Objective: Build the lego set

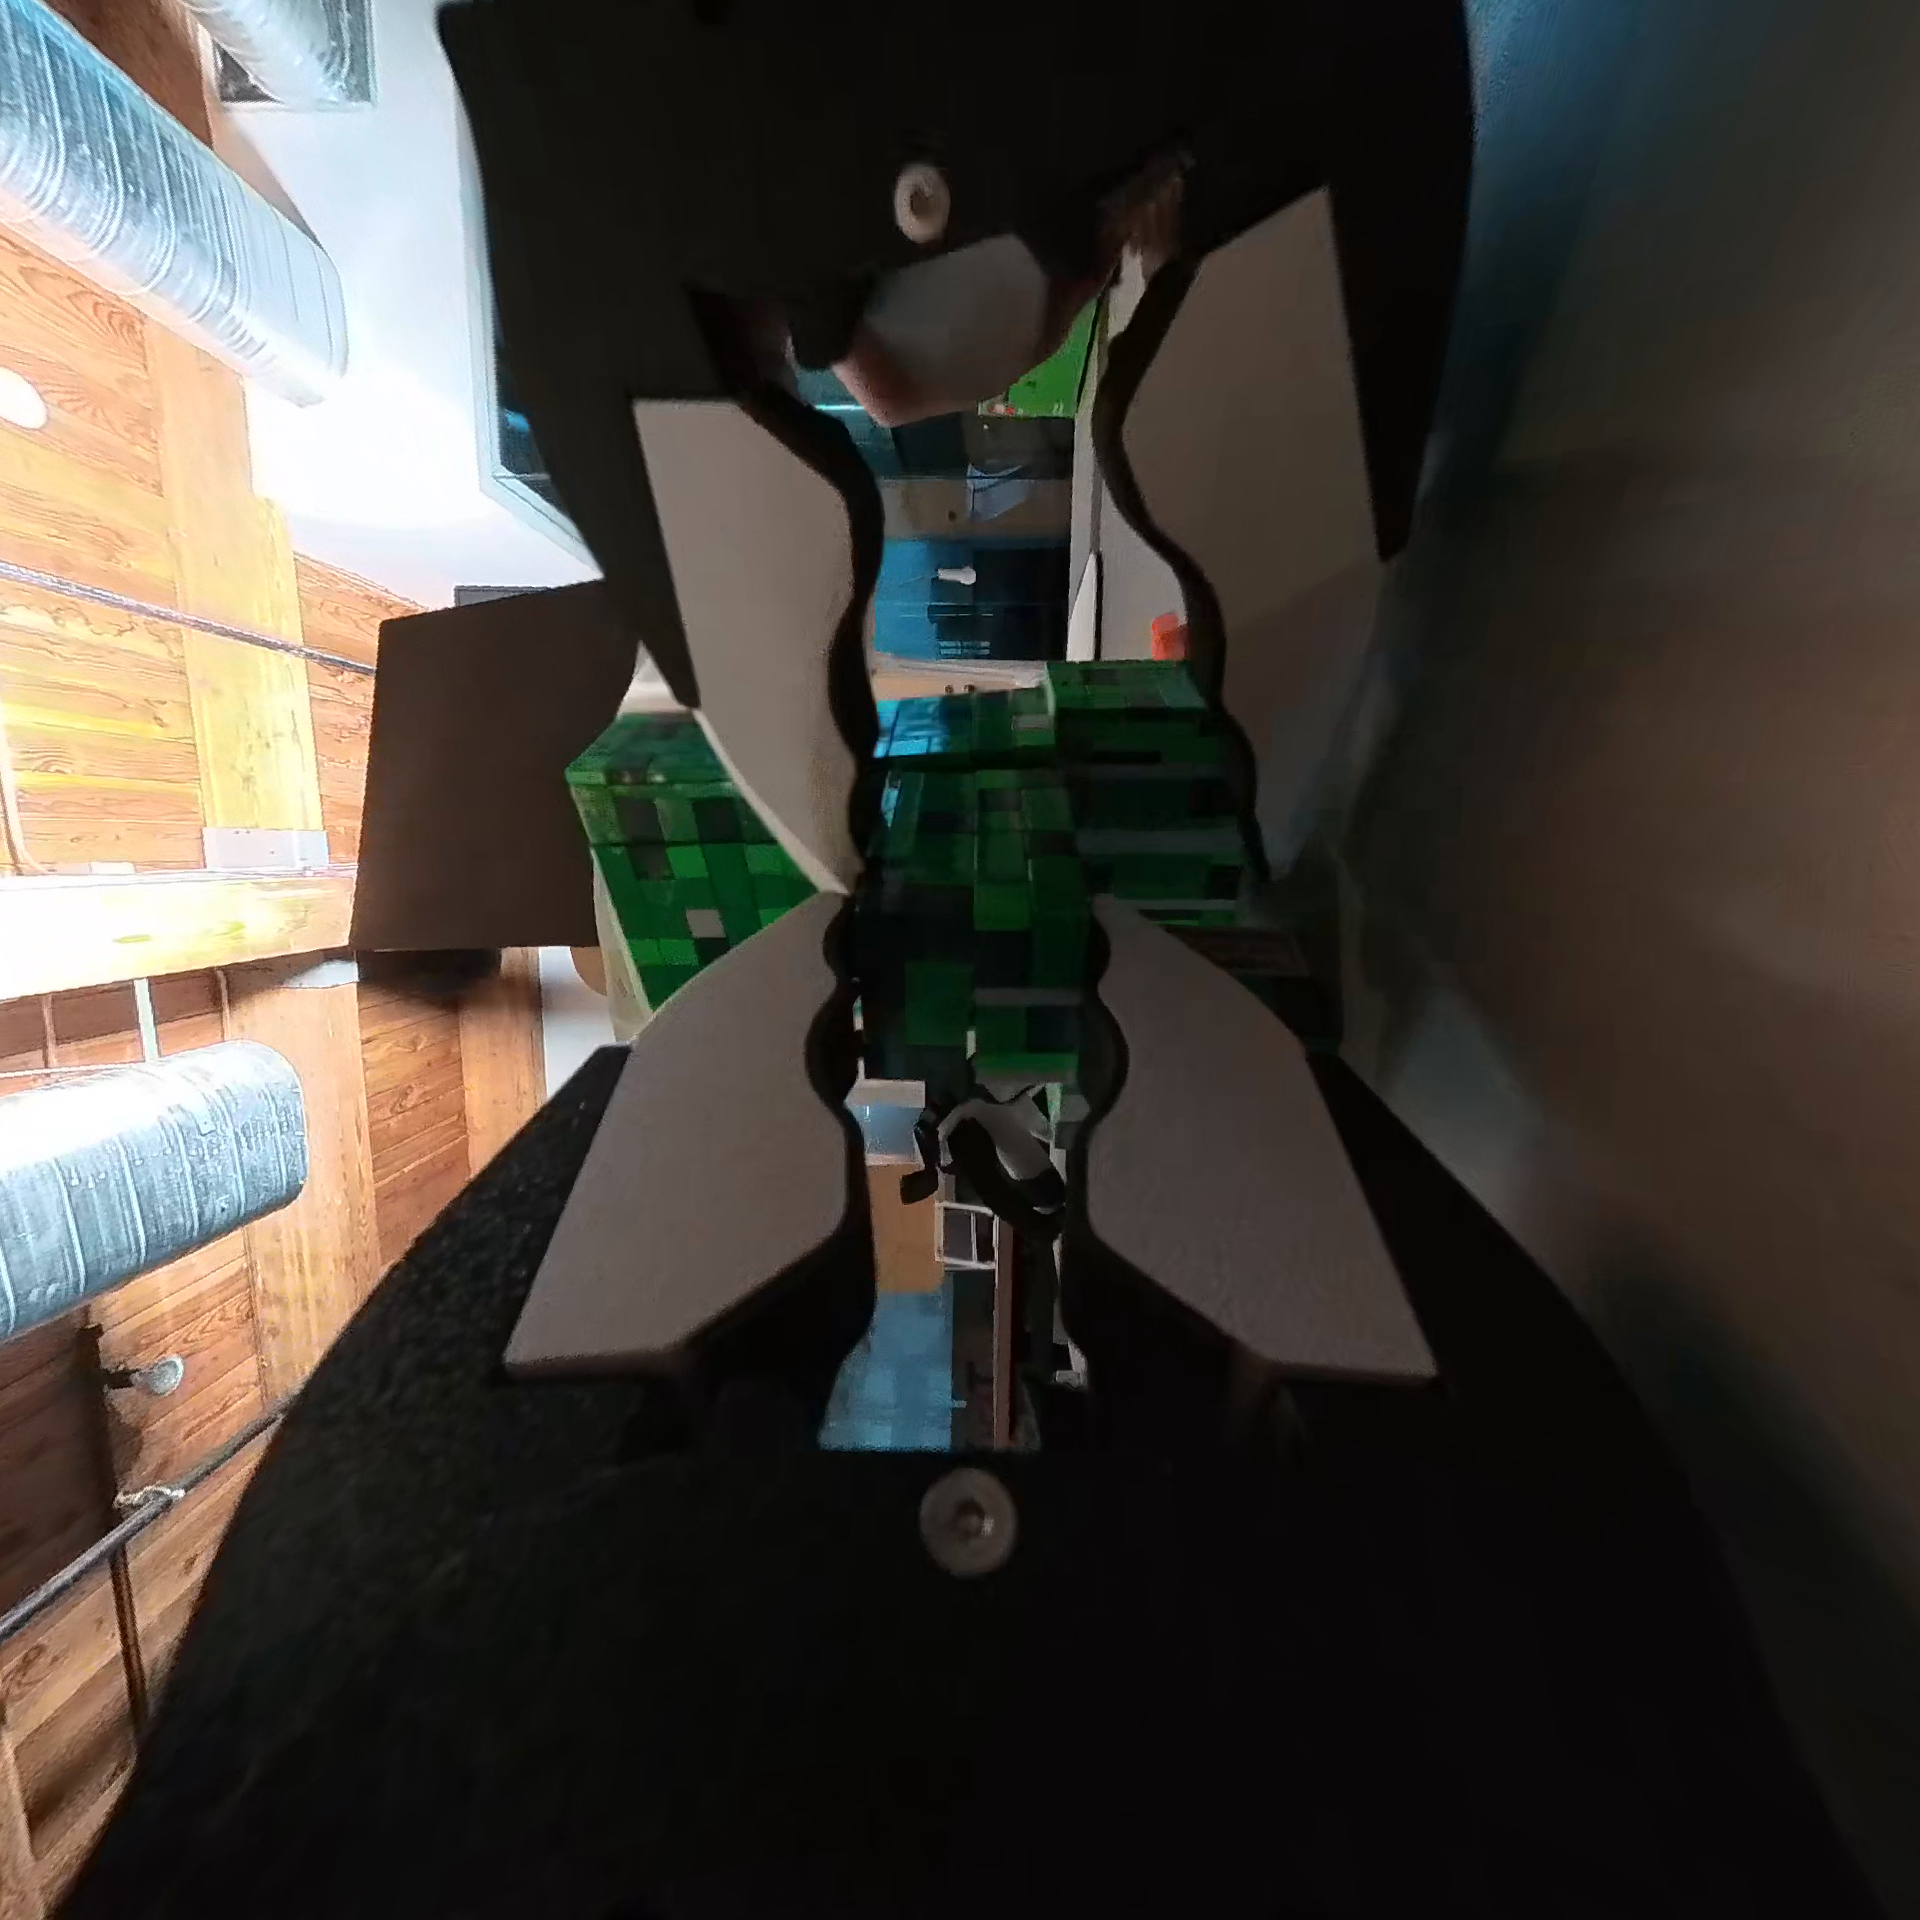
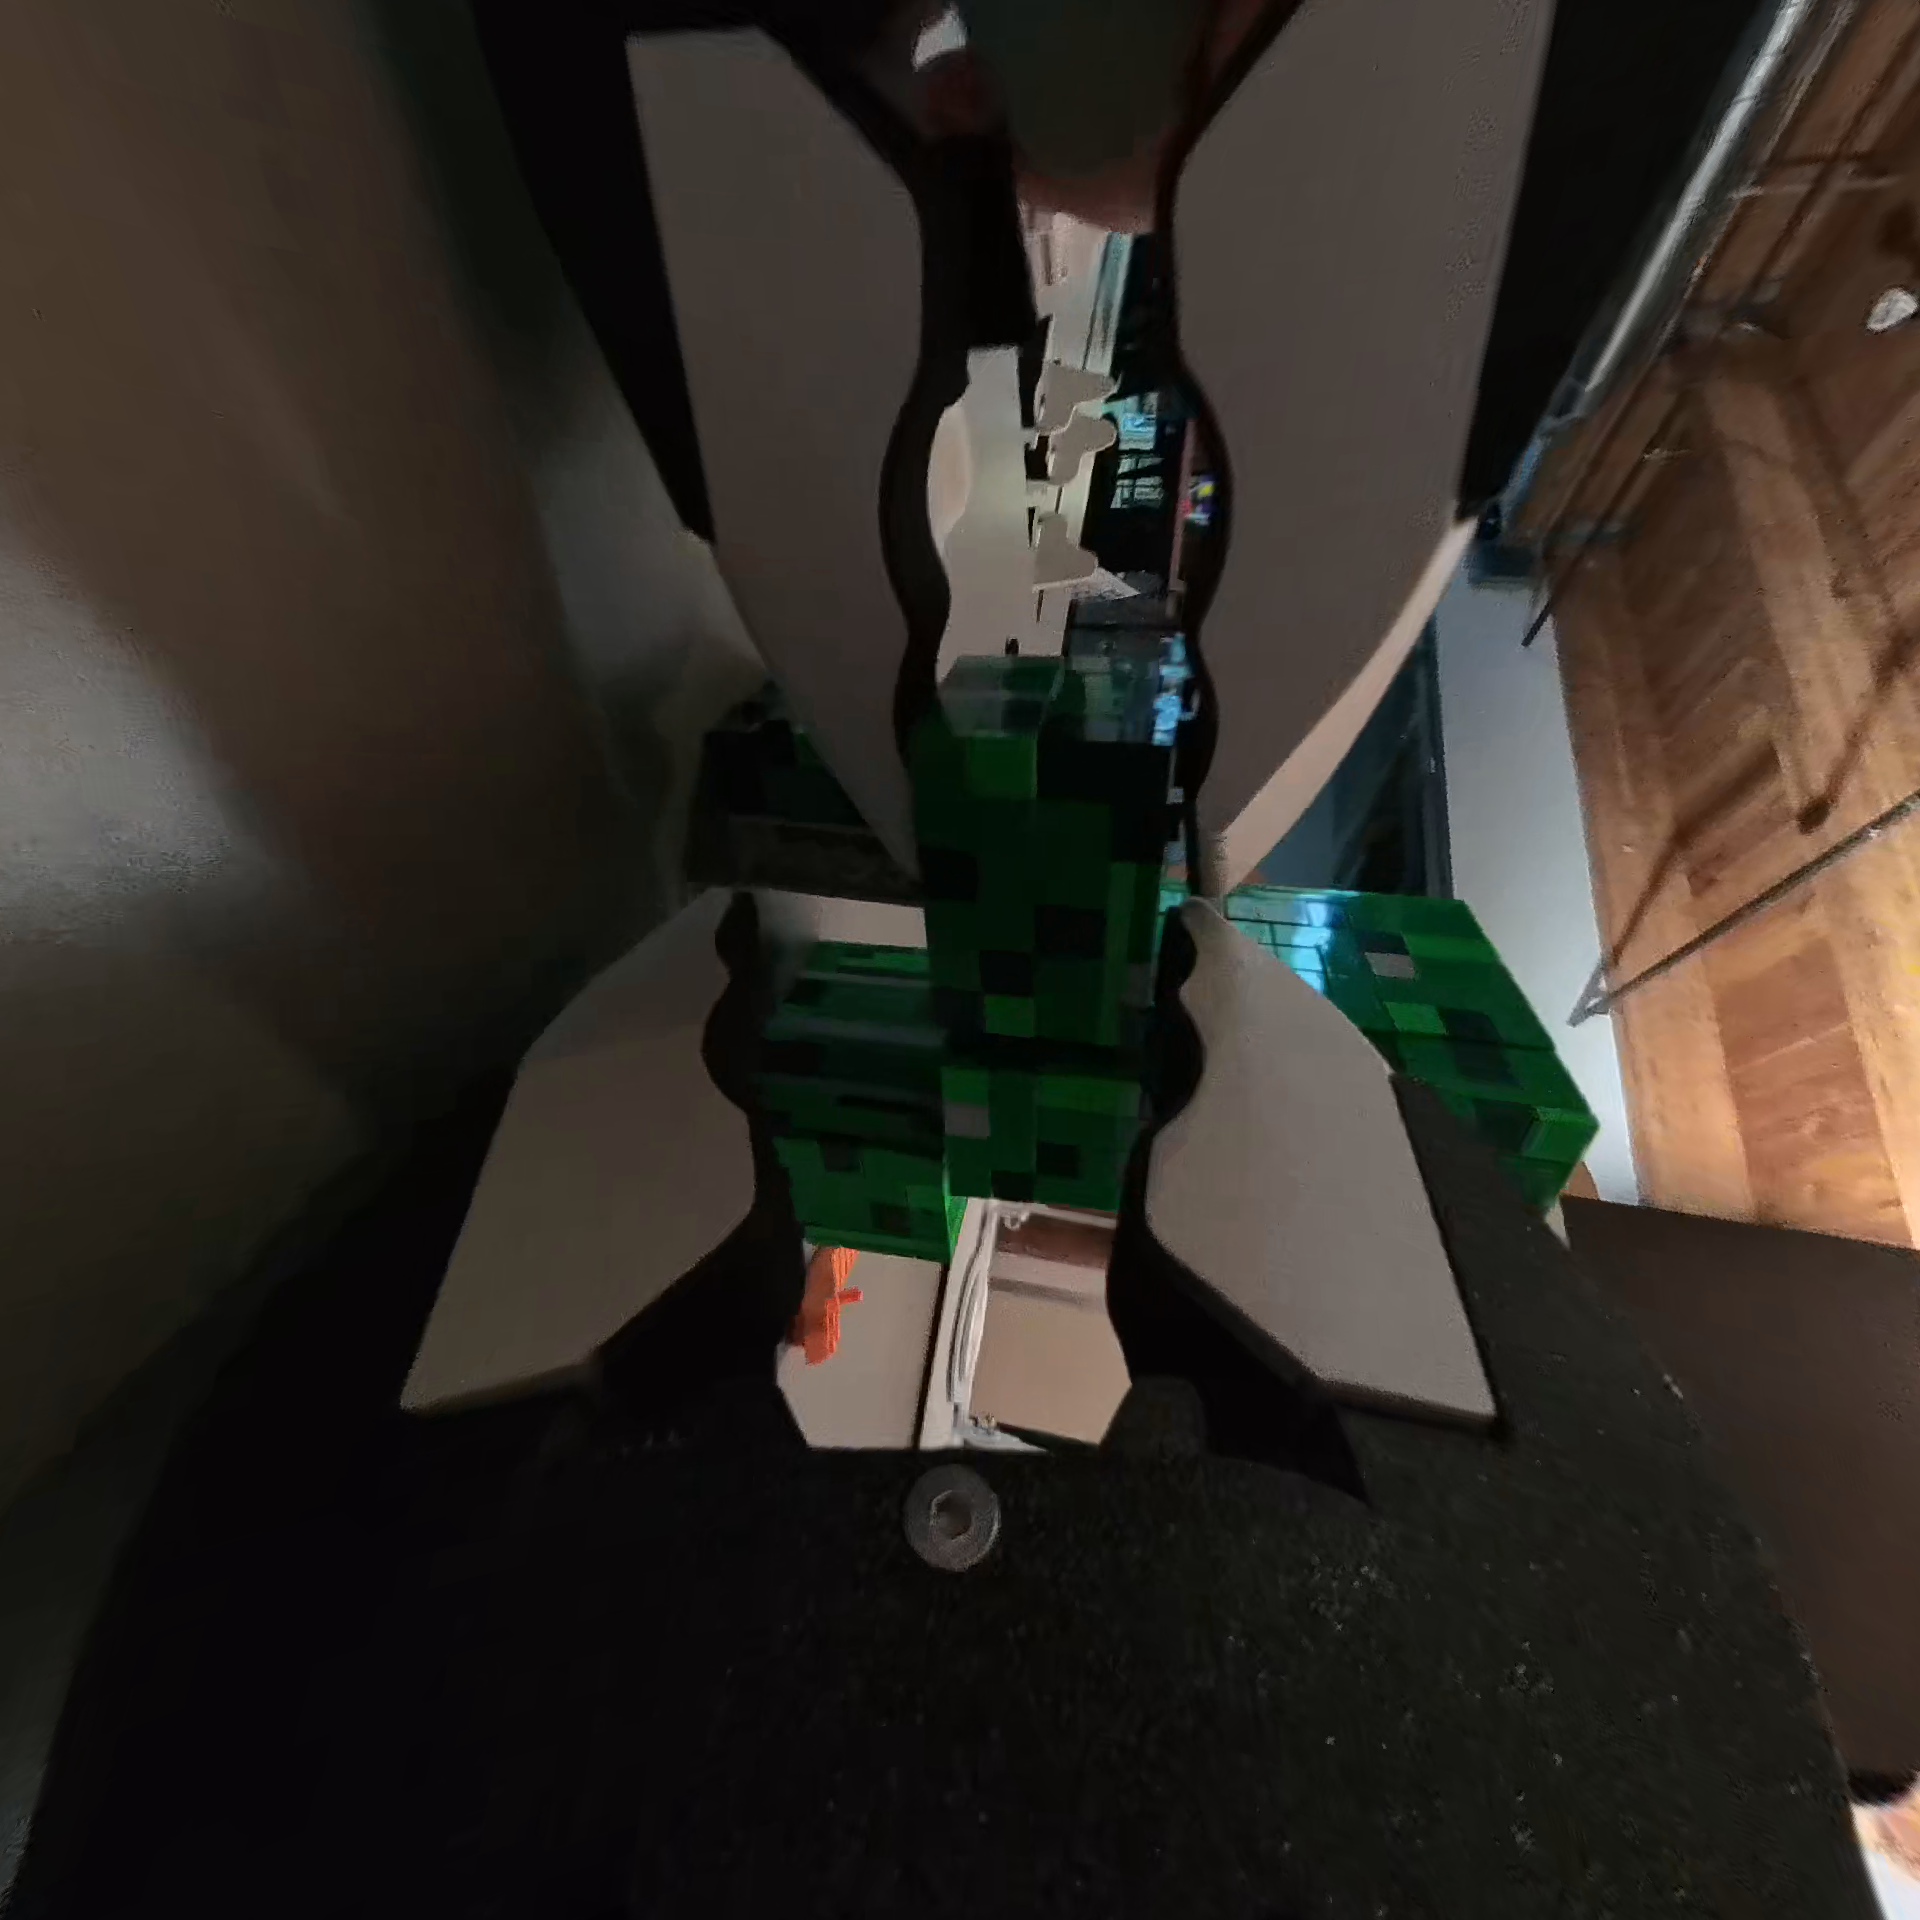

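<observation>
One green lego model (image 1: 997,914) is pinched by two grippers: left (image 1: 971,914) and right (image 2: 1049,914), fingers facing at 12 o'clock

The green lego model (image 2: 1039,935) fills the gap between both hand-held grippers, right hand-held gripper (image 2: 1049,904) facing left hand-held gripper (image 1: 971,904) tip to tip, blocking forward passage.

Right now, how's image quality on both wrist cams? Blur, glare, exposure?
Left wrist view: motion-blurred overall, green lego model smeared between the fingers; bright window glare at left washes out the wood, right side dark and featureless. Right wrist view: sharper on the model, with a glossy highlight on its right block; left wall murky, strong fisheye bending at the edges.
</observation>
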A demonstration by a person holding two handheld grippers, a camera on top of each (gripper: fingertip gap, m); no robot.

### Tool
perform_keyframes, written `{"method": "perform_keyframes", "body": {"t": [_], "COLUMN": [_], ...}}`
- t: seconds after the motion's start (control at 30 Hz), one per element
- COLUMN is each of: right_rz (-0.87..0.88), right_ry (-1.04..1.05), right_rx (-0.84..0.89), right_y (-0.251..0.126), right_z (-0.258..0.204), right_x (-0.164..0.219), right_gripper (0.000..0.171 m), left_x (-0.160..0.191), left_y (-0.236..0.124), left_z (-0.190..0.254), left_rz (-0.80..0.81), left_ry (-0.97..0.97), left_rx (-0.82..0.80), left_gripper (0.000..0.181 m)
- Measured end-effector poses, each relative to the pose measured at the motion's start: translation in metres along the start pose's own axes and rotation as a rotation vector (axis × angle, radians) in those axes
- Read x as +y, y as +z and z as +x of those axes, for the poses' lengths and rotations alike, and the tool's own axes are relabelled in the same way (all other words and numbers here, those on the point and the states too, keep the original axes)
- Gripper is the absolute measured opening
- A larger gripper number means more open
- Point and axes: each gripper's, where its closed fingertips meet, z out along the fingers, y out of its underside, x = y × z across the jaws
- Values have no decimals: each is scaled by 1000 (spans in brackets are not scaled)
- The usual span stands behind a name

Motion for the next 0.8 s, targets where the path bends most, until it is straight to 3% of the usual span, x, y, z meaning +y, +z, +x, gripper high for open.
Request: {"method": "perform_keyframes", "body": {"t": [0.2, 0.3, 0.53, 0.8], "right_rz": [-18, -2, -24, 25], "right_ry": [-50, -66, -56, -54], "right_rx": [37, 94, 131, 107], "right_y": [-1, -4, -4, -5], "right_z": [6, 16, 17, 13], "right_x": [4, 4, 5, 0], "right_gripper": [60, 39, 38, 45], "left_x": [-4, -6, -1, 2], "left_y": [2, 2, -2, -5], "left_z": [0, 0, 2, -2], "left_rz": [30, 34, 13, 15], "left_ry": [14, 28, 1, 17], "left_rx": [-3, -12, -14, -25], "left_gripper": [38, 38, 51, 39]}}
